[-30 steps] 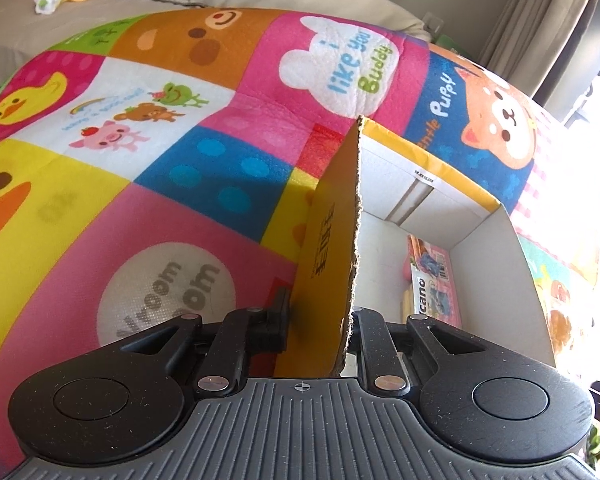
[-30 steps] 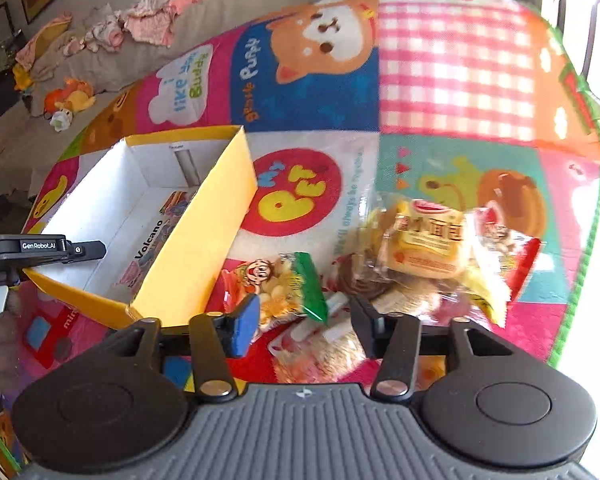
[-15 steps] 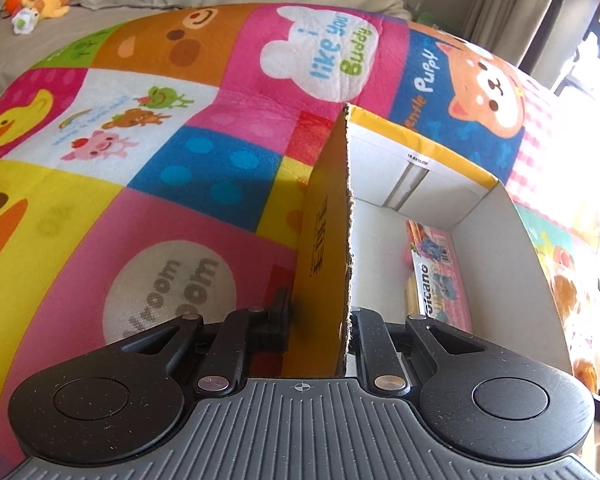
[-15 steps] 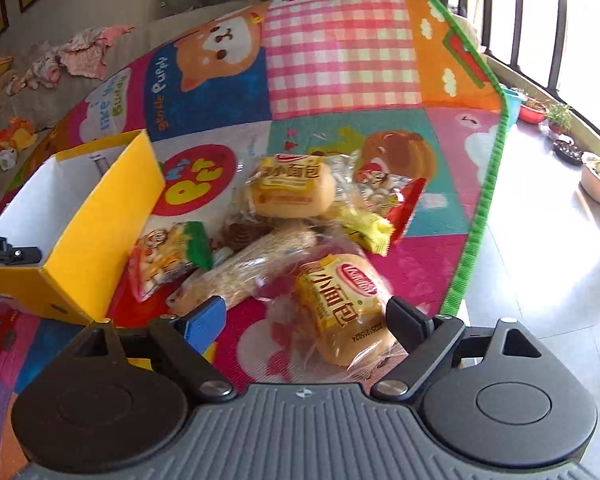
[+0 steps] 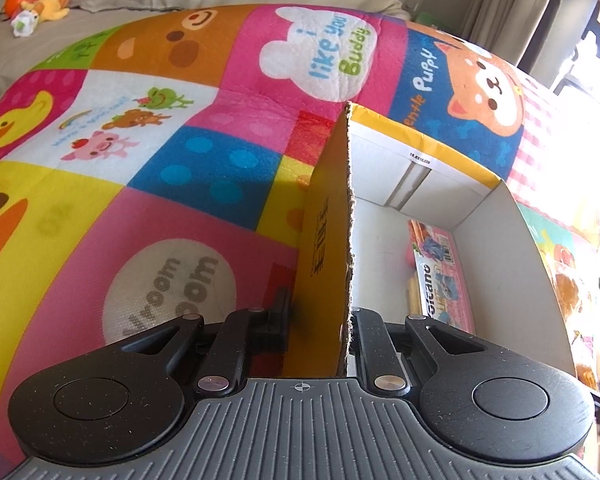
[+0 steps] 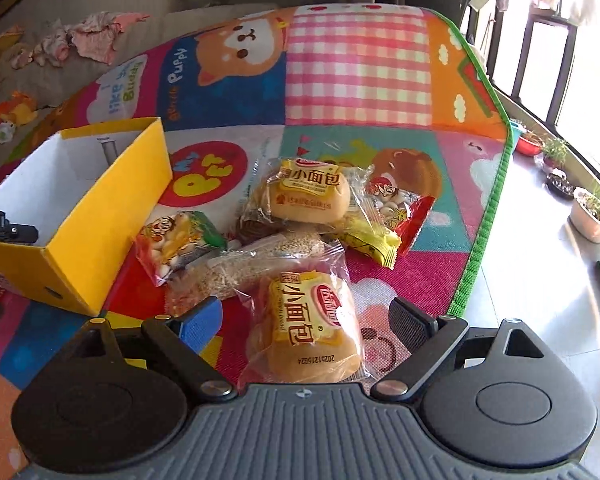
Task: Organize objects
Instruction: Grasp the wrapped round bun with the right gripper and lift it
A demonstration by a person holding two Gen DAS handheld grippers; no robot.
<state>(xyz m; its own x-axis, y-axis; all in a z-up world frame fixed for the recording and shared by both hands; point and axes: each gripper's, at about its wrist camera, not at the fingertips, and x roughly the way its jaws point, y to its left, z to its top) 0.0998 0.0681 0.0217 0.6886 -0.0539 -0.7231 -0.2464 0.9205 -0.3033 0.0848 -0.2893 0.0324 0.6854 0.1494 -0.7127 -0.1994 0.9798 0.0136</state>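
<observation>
My left gripper (image 5: 320, 312) is shut on the near side wall of the yellow cardboard box (image 5: 328, 220), one finger outside and one inside. A pink snack packet (image 5: 440, 272) lies in the box. In the right wrist view the box (image 6: 112, 208) stands at the left, with the left gripper (image 6: 8, 228) at its rim. My right gripper (image 6: 306, 316) is open low over the mat. A wrapped bread packet (image 6: 300, 344) lies between its fingers, and the pads stand clear of it. Behind it is a pile: another bread packet (image 6: 308, 196), a grain bar (image 6: 252, 264) and small snack bags (image 6: 176, 240).
Everything rests on a colourful play mat (image 6: 356, 80) whose green edge (image 6: 488, 216) runs along the right. Beyond it are tiled floor (image 6: 540, 300) and plant pots (image 6: 592, 212) by the window. A sofa with plush toys (image 5: 40, 0) and clothes is behind.
The right gripper swung right, away from the box to the snack pile, and its jaws widened; the near bread packet now lies between them. The left gripper kept its grip and place.
</observation>
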